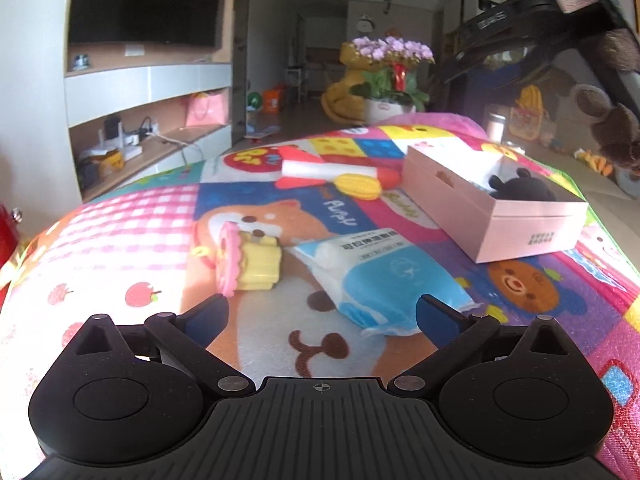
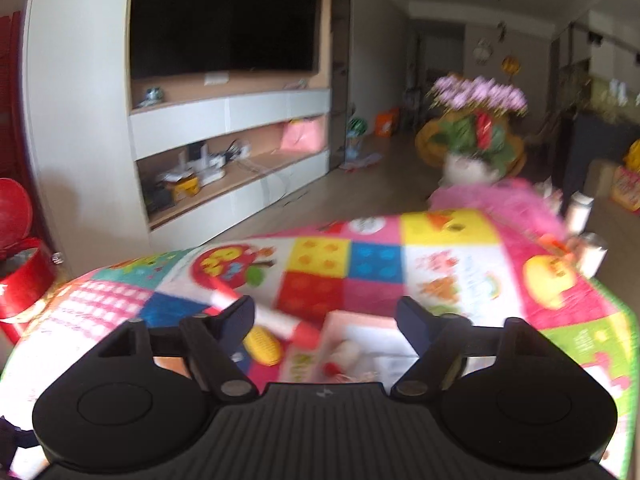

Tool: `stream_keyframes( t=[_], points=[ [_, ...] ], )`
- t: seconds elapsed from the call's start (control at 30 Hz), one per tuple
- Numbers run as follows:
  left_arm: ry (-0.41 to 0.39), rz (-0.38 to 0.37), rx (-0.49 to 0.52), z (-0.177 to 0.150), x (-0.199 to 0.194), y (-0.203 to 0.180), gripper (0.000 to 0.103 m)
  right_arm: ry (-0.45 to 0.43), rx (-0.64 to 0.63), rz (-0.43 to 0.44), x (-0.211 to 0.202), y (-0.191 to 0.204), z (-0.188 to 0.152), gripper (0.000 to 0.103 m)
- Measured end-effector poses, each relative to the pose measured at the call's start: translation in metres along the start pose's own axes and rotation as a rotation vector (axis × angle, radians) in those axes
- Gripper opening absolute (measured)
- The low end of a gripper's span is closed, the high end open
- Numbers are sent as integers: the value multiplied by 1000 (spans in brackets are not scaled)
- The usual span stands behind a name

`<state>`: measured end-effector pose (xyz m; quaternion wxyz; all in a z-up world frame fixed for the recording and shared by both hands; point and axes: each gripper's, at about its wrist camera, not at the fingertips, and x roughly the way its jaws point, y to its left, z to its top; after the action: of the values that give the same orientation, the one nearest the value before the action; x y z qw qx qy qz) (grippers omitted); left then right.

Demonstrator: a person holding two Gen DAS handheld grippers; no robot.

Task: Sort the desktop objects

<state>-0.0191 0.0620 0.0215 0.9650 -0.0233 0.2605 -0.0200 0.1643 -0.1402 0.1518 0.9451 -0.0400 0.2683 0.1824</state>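
Left gripper (image 1: 322,318), jaws spread and empty, hovers before a blue tissue pack (image 1: 374,276) lying on the patterned mat (image 1: 120,240) beside the pink box (image 1: 496,216); grasping it seems next, while the right gripper (image 2: 326,326) hangs parted, empty.

Right wrist view smeared throughout. Between my right tool (image 2: 326,320) fingers a pale object with a red part (image 2: 344,356); I cannot identify it. Pink box (image 1: 492,208): black plush (image 1: 516,188) partly hidden behind its wall. Small print on blue-white packet (image 1: 376,276) unreadable.
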Motion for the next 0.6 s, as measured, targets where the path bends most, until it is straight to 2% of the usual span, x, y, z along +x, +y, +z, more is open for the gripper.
stream_keyframes(
  t=[0.03,0.13,0.23,0.37,0.53,0.6],
  points=[
    [2,-3,-13,-2,1,3,103,39,7,30,12,6,4,53],
    [22,-42,-82,-4,5,16,103,138,10,75,63,32,13,52],
    [34,-70,-126,-5,10,22,103,232,2,22,129,52,19,52],
    [45,-61,-169,-6,11,27,103,275,-27,-101,202,73,18,52],
    [42,-82,-181,-7,11,29,103,320,-2,-152,248,70,19,52],
    [39,-83,-180,-7,9,28,103,401,30,-105,259,63,21,52]
  ],
)
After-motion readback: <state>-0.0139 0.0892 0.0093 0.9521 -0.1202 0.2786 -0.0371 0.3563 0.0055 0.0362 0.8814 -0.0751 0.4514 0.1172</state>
